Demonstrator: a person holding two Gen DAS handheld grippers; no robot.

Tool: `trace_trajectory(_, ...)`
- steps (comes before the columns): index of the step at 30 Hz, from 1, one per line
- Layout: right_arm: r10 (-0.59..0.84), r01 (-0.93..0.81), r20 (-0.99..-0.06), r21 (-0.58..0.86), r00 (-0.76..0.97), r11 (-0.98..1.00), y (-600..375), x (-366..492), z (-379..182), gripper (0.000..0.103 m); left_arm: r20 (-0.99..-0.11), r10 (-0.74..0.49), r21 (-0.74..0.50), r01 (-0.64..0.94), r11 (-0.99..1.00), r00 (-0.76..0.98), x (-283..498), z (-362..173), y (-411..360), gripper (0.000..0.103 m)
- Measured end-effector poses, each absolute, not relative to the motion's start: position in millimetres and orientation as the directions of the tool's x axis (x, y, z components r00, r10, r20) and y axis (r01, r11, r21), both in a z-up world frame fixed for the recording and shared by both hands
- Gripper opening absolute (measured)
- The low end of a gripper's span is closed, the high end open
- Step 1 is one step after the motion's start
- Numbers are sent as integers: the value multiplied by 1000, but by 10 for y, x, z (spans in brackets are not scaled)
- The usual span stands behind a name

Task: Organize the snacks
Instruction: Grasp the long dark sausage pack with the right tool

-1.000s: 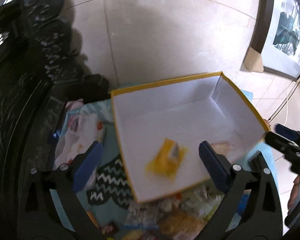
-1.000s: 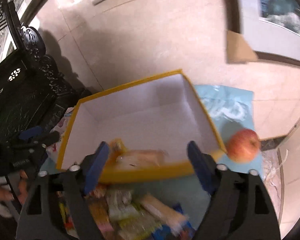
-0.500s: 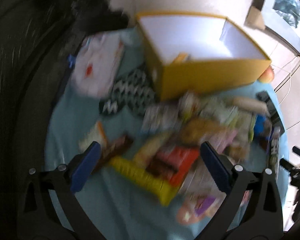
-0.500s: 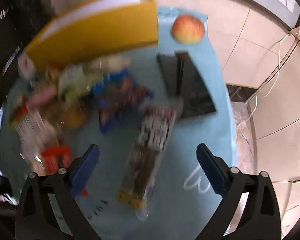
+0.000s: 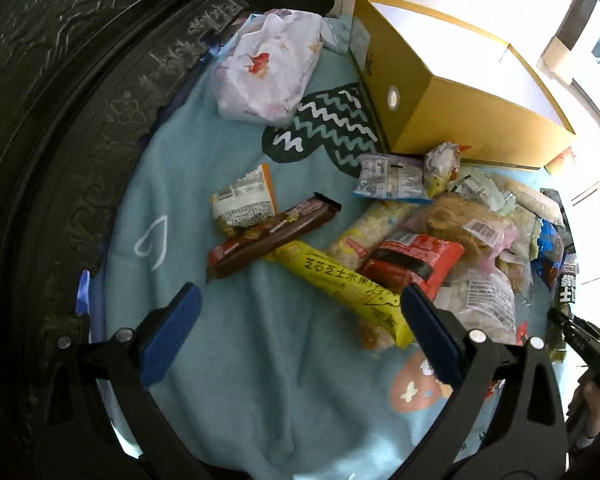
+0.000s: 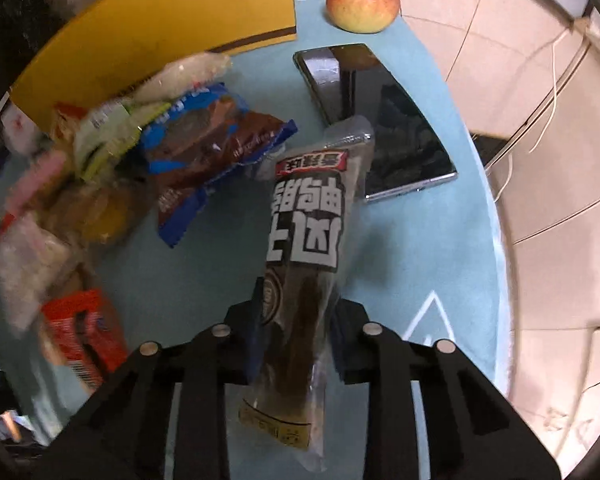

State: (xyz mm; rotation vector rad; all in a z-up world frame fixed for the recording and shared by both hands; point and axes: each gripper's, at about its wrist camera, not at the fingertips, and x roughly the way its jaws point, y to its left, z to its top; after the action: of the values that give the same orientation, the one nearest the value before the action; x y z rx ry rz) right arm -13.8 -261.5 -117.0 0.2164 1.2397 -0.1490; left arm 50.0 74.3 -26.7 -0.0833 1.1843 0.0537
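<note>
Clamping a long black snack packet (image 6: 300, 280), the right gripper (image 6: 296, 320) has its jaws closed on it above the bench. Left gripper (image 5: 296, 312) hovers wide open, holding nothing, over the snack pile (image 5: 420, 232). Beyond stands the yellow box (image 5: 460, 120); its contents cannot be seen.

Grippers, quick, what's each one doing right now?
Left gripper: open, holding nothing.
Right gripper: closed on the long black snack packet.
</note>
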Motion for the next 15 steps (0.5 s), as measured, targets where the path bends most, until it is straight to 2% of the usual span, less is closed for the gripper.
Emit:
trace_trajectory(6,164,241,-916,264,366,934,-2637,-258,-893,27,-919,37,6,-81,997,392,522,-311,742,101)
trace_trajectory(15,287,193,-875,382,390,904,-2519,-354,-622,27,-930,69,13,-155,988,362,762,-397,880,101)
